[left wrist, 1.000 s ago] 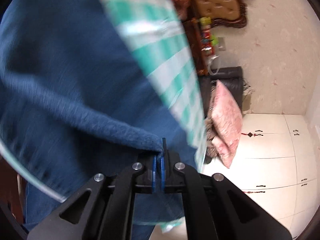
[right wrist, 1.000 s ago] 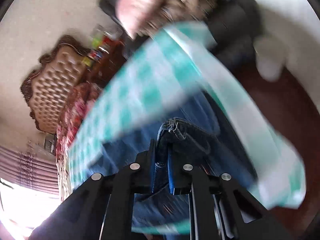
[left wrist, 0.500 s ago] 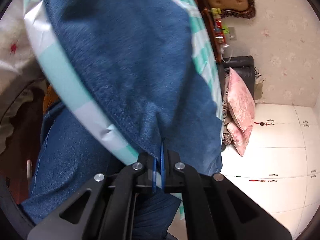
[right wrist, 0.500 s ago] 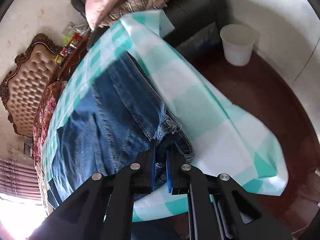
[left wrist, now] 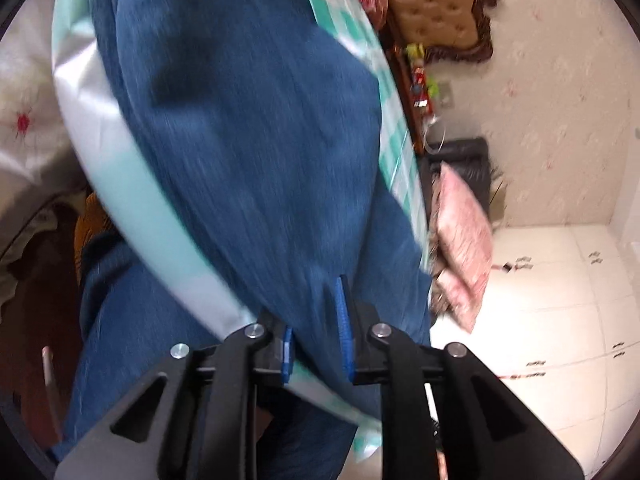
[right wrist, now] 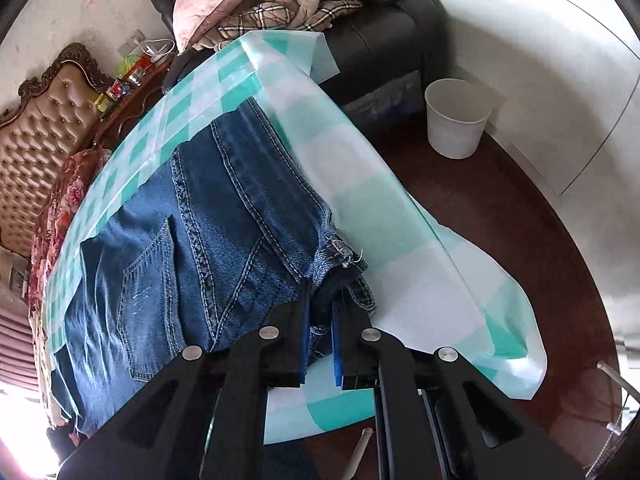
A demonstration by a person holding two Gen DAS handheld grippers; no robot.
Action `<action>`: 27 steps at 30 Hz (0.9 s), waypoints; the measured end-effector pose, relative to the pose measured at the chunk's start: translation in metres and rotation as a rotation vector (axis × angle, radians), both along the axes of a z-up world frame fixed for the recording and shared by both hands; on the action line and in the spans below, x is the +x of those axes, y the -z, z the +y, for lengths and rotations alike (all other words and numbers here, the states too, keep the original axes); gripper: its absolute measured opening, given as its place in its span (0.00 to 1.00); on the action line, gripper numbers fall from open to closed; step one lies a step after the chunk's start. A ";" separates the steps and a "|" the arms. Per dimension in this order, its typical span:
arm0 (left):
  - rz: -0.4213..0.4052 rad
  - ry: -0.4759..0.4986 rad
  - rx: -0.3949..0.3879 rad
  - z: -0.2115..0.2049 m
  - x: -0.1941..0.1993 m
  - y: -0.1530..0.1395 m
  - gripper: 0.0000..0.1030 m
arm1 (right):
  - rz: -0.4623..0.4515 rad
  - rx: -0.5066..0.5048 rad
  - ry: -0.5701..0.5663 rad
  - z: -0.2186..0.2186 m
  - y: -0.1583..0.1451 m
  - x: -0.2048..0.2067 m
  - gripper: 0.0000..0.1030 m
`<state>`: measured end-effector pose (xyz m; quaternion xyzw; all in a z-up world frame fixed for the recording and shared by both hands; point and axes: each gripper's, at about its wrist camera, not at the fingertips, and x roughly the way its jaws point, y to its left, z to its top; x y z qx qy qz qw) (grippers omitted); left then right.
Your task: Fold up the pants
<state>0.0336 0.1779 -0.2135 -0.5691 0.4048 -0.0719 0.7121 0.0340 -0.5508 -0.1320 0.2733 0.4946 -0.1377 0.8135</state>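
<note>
Jeans (right wrist: 208, 248) between right gripper's (right wrist: 320, 320) pads

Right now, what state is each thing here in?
jeans: folded over, lying on the table
checked tablecloth: spread out, its edge hanging down
left gripper: jaws opening, denim between them
right gripper: shut on the jeans' edge
white bin: upright on the floor

Daylight blows out the lower left corner of the right wrist view. The left wrist view is motion-blurred, its white floor (left wrist: 560, 320) glaring. Both views bend strongly toward dark round edges.
</note>
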 end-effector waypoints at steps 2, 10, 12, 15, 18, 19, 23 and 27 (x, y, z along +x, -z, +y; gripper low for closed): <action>-0.008 -0.037 -0.017 0.015 0.003 0.004 0.18 | 0.004 -0.007 0.001 0.003 -0.001 0.001 0.08; -0.009 -0.210 0.083 0.118 0.009 -0.009 0.18 | 0.021 -0.024 0.001 0.006 0.000 0.001 0.08; -0.005 -0.237 0.116 0.150 0.017 -0.012 0.18 | 0.025 -0.027 0.002 0.008 -0.001 0.003 0.08; 0.026 -0.247 0.106 0.193 0.037 -0.008 0.14 | 0.026 -0.027 0.005 0.008 -0.001 0.004 0.08; -0.021 -0.234 0.171 0.217 0.043 -0.039 0.11 | 0.027 -0.032 0.006 0.009 -0.001 0.003 0.08; -0.062 -0.222 0.181 0.219 0.042 -0.053 0.11 | 0.026 -0.033 0.005 0.009 -0.001 0.003 0.08; -0.123 -0.257 0.212 0.224 0.021 -0.084 0.34 | 0.027 -0.028 0.012 0.009 -0.001 0.004 0.08; -0.047 -0.326 0.170 0.228 0.010 -0.066 0.40 | 0.028 -0.024 0.007 0.009 -0.001 0.004 0.08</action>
